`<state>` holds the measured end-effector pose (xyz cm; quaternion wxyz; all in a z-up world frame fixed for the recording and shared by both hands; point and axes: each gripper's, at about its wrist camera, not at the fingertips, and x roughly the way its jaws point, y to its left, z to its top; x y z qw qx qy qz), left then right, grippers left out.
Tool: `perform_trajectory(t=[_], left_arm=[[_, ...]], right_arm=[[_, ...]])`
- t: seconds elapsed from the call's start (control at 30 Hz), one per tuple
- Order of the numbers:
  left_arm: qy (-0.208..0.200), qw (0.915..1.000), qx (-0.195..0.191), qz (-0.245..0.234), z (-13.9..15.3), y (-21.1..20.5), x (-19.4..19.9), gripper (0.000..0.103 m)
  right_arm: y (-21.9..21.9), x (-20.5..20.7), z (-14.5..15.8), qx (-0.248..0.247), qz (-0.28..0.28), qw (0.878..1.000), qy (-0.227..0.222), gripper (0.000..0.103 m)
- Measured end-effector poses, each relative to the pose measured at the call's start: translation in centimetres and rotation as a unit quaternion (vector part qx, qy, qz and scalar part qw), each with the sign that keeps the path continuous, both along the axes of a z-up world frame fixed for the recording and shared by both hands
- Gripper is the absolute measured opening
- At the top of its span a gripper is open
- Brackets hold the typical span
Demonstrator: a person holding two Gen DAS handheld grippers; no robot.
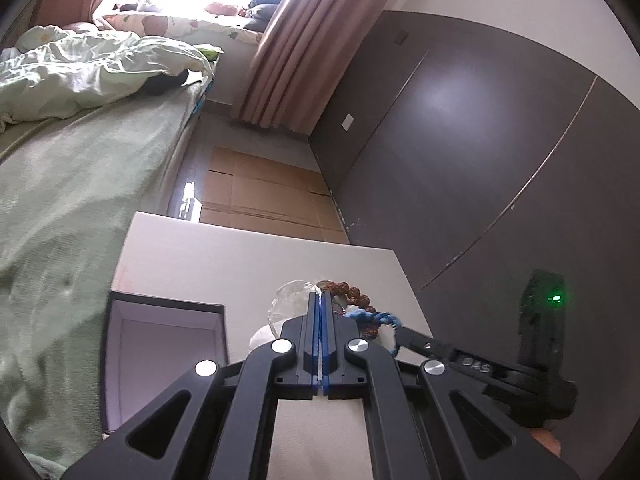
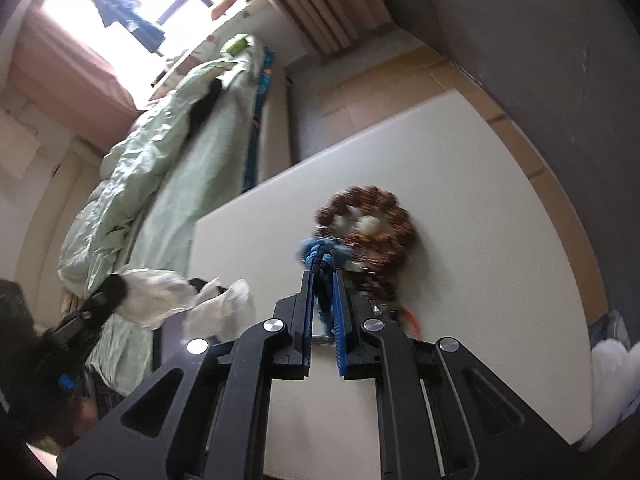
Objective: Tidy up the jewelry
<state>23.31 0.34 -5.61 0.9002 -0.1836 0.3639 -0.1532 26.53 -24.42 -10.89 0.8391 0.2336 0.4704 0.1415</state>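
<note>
The right claw (image 2: 323, 280) grips a blue cord (image 2: 320, 258), likely to free it from the beads (image 2: 372, 224) tangled just ahead. The left claw (image 1: 321, 300) pinches a clear bag (image 1: 294, 300), probably readying it; the box (image 1: 168, 336) lies open to its left.

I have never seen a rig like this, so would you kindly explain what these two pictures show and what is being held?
There is no robot here: a person holds a two-finger gripper in each hand, and each carries a fisheye camera looking along its fingers.

The left view shows the left gripper, shut on a clear plastic bag, above a white table. An open box sits to its left.

The right view shows the right gripper, shut on a blue braided cord. A brown bead bracelet lies on the table beyond it. This view is blurred.
</note>
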Motion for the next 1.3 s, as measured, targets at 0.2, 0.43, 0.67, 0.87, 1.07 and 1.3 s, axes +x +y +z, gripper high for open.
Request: perform_trajectory(t=[0.2,0.43,0.67,0.87,1.07,1.3], left_arm=[[-0.006,0.9998,-0.004,0.020,0.6,2.1,-0.7,0.000],[-0.011,0.9986,-0.007,0.051,0.9,5.1,-1.6,0.000],[0.018,0.9984,0.007,0.053,-0.2,6.5,-1.7,0.000],[0.028,0.9952,0.007,0.093,-0.6,8.1,-1.7,0.075],[0.013,0.9932,0.015,0.115,0.1,9.2,-2.4,0.075],[0.014,0.9902,0.031,0.135,0.0,10.8,-2.7,0.075]], right_arm=[[1.7,-0.6,3.3,0.003,0.019,0.999,-0.039,0.010],[4.5,-0.4,5.7,0.011,0.043,0.997,-0.071,0.010],[7.1,-0.2,6.3,0.035,0.071,0.993,-0.085,0.010],[9.3,-0.8,5.9,0.053,0.094,0.990,-0.086,0.010],[12.1,-1.2,4.8,0.064,0.121,0.988,-0.070,0.010],[15.6,-1.5,3.4,0.062,0.179,0.981,-0.039,0.012]])
